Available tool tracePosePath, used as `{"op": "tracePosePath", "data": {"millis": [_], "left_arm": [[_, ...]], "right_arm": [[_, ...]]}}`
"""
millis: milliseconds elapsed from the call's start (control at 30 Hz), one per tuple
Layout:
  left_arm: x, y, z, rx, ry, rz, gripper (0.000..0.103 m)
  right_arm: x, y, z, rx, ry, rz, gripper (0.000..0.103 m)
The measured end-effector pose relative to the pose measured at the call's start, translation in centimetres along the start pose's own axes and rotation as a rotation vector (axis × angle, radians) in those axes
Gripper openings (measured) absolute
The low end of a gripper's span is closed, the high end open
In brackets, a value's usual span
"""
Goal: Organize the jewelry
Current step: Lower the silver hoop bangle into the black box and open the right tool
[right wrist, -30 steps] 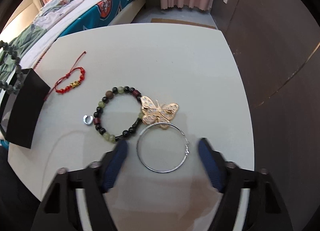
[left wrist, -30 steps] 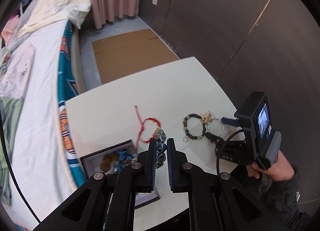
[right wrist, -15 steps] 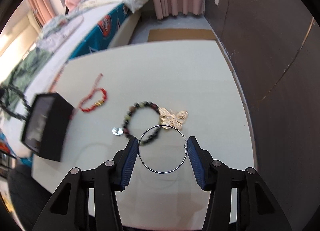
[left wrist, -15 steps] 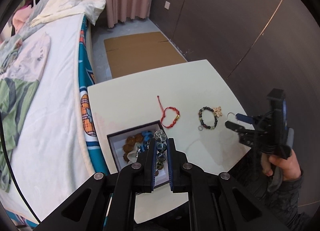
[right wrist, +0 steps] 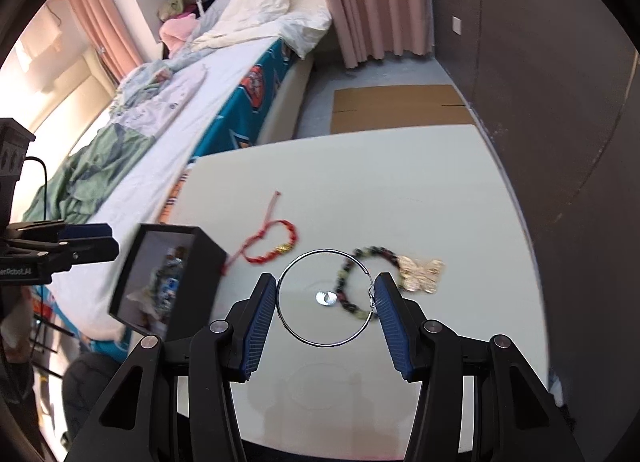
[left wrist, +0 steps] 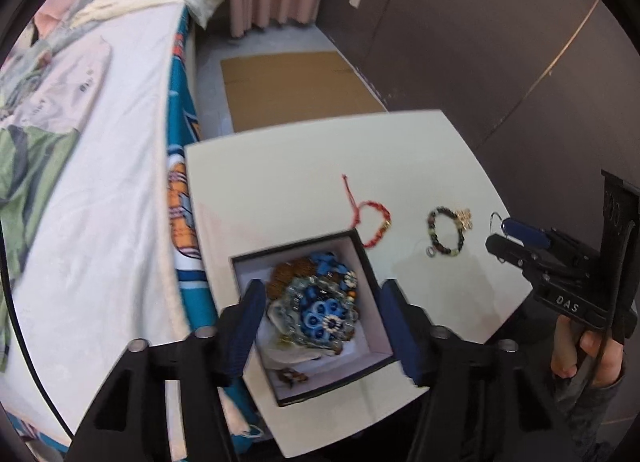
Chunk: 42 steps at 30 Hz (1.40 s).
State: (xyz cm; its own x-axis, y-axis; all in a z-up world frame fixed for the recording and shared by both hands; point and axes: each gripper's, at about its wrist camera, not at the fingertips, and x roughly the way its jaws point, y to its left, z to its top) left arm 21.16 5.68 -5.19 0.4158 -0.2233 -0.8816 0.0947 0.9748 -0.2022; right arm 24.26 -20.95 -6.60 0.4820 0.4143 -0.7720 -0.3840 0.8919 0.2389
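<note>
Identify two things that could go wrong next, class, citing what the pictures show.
1. The right gripper holds the thin silver hoop only by its outer edges between the pads; the hoop could spring out or slip on the way to the jewelry box.
2. The box sits at the table edge beside the bed and already looks heaped with beads; with the left gripper open just above it, a nudge might tip or spill it.

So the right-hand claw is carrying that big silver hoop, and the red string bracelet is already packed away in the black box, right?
Not quite. The right gripper does hold the silver hoop, but the red string bracelet isn't in the black box; it lies on the white table beside it, as the right wrist view shows.
</note>
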Motion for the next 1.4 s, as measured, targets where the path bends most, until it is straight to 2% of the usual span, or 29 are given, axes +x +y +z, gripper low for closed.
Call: {"op": "tracePosePath", "data": {"millis": [200,333,633,700,800,1167,1233,1300,1400], "left_arm": [[-1.7,1.5,-0.2,-0.020,-0.028,0.017,0.063],[-2.1,2.4,-0.4,-0.042,-0.019,0.032,0.063],[-4.2,4.0,-0.7,-0.069,-0.052,0.065,0.063],[-4.6,4.3,-0.8,-0.073,-0.054,0.077,0.063],[-5.0,4.2,-0.8,-0.067,-0.055,0.084,0.063],[-4.1,0.6,-0.7,0.001,-0.051,0.041,0.063],[-3.7,-0.2,-0.5,0.013,-0.049,0.031,0.063],[-3.2,-0.9,-0.1,0.024,-0.045,0.022,0.063],[-2.4,-2.2,0.4,0.044,-0.038,0.009,0.063]], "right_arm": [[0.0,3.5,0.8,-0.027,-0.030,0.129,0.052],[0.5,6.0,1.0,-0.054,-0.028,0.192,0.052],[2.8,10.9,2.3,-0.055,-0.007,0.394,0.053],[3.6,11.2,2.4,-0.036,0.021,0.414,0.056],[4.4,9.9,2.4,0.038,0.041,0.411,0.065],[1.7,4.9,1.5,0.117,0.020,0.353,0.069],[1.1,3.8,1.4,0.127,0.008,0.346,0.072],[0.4,2.5,1.2,0.143,-0.010,0.328,0.082],[-0.5,0.3,0.9,0.174,-0.033,0.289,0.082]]}}
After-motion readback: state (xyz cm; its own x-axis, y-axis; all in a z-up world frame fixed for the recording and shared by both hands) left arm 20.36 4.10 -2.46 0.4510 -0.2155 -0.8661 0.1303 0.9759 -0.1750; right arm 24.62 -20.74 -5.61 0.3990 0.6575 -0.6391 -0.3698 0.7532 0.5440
